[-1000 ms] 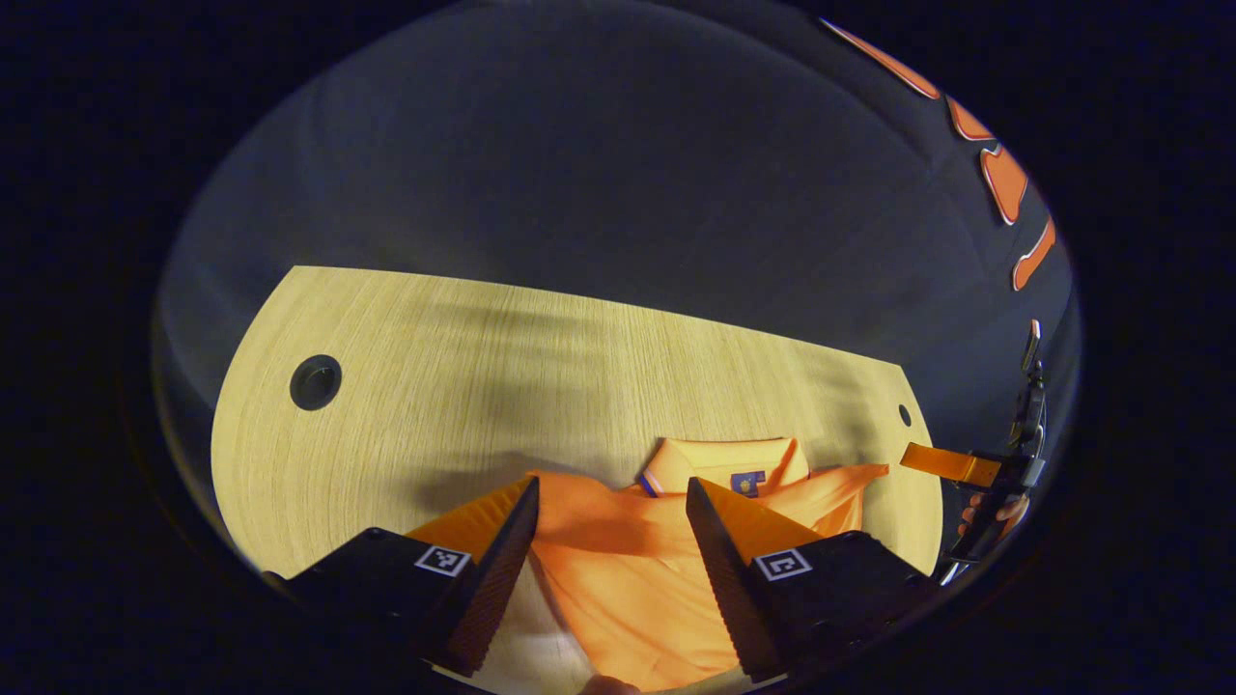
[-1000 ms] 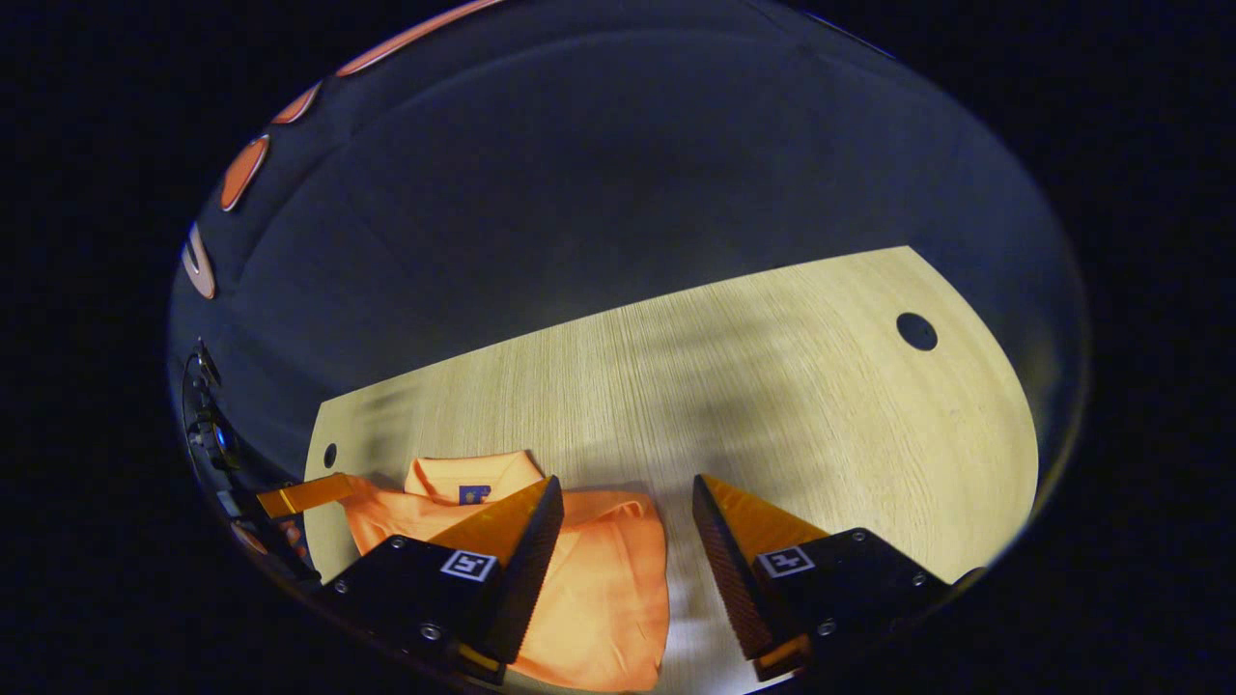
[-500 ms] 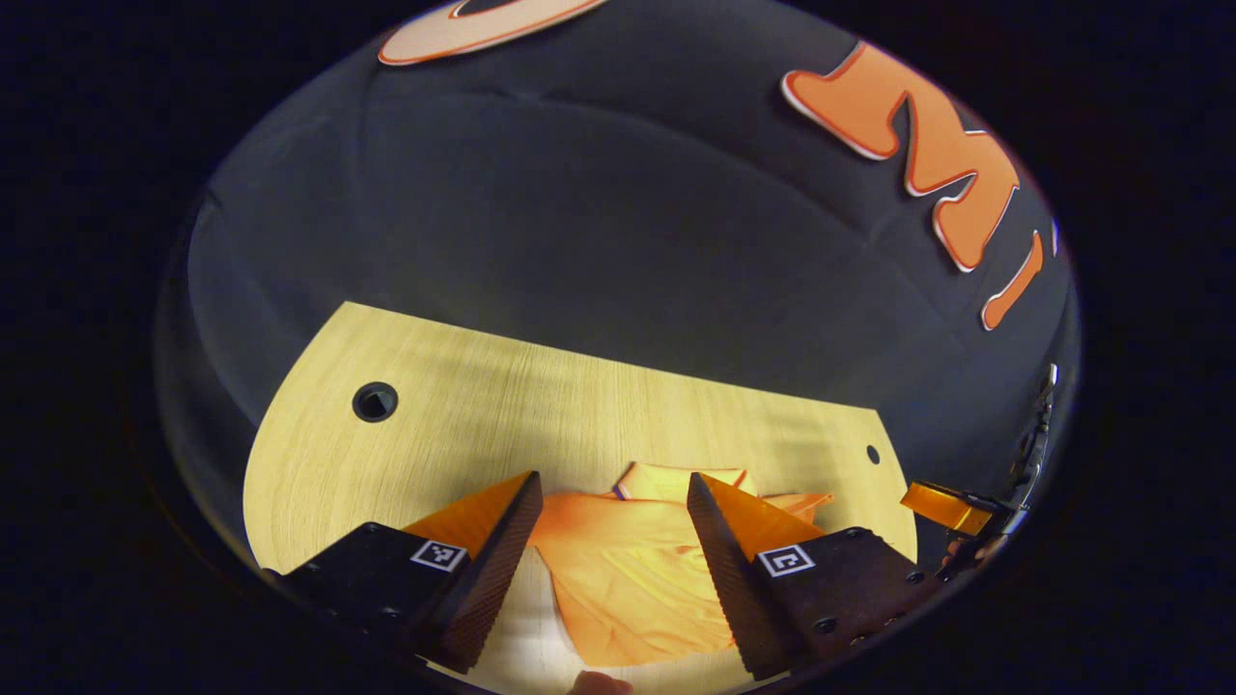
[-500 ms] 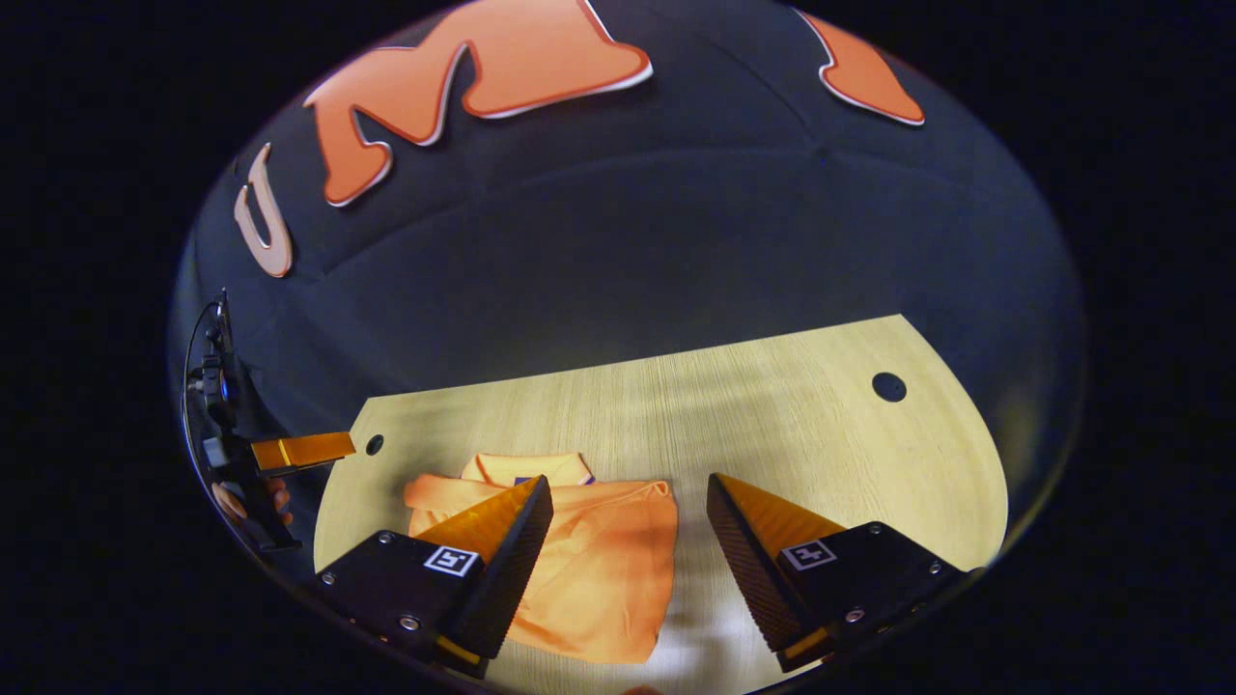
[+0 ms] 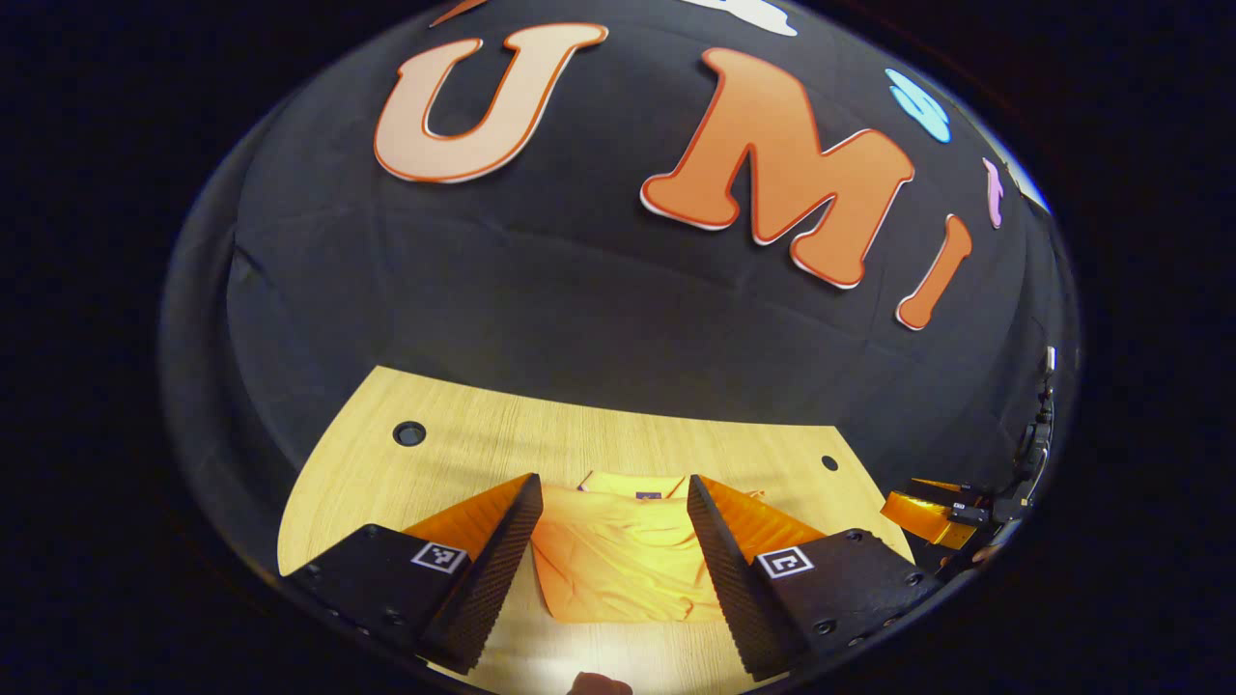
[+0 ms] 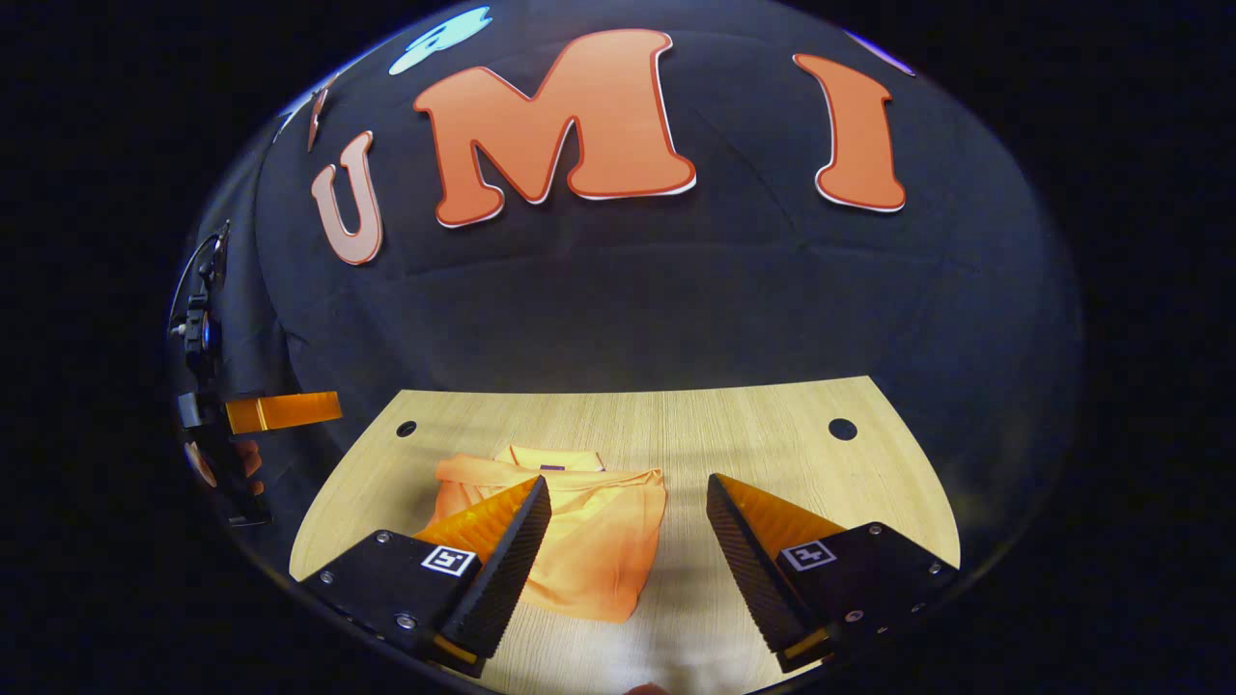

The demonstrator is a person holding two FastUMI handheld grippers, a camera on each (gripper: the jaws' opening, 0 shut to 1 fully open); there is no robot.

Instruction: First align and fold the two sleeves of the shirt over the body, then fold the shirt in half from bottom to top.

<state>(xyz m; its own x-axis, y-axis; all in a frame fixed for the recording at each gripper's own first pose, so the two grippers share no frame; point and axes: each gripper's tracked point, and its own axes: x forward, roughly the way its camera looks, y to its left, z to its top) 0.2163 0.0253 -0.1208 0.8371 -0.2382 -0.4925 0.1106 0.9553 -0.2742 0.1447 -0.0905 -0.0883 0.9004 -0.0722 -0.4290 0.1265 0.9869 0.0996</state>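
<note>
In the left gripper view the left tongs [image 5: 612, 541] stand with their fingers spread wide apart, gripping nothing, raised above the orange polo shirt [image 5: 618, 574], which lies folded on the surface [image 5: 483, 449] directly between and beyond the two fingers. In the right gripper view the right tongs [image 6: 628, 541] are likewise spread apart and empty, and here the shirt [image 6: 589, 550] sits to the left, partly behind the left-hand finger, with bare wood between the fingers. The left gripper view gives the shirt's near hem as a straight edge and its collar [image 5: 632, 483] at the far side; the right gripper view shows the folded right-hand edge and one bunched corner more clearly. Each view catches the other tongs at its edge, the right ones [image 5: 932, 512] and the left ones [image 6: 280, 413], held off the surface's side. The surface is pale wood with two round holes [image 6: 842, 429] near its far corners, backed by a black cloth wall [image 6: 676, 290].
</note>
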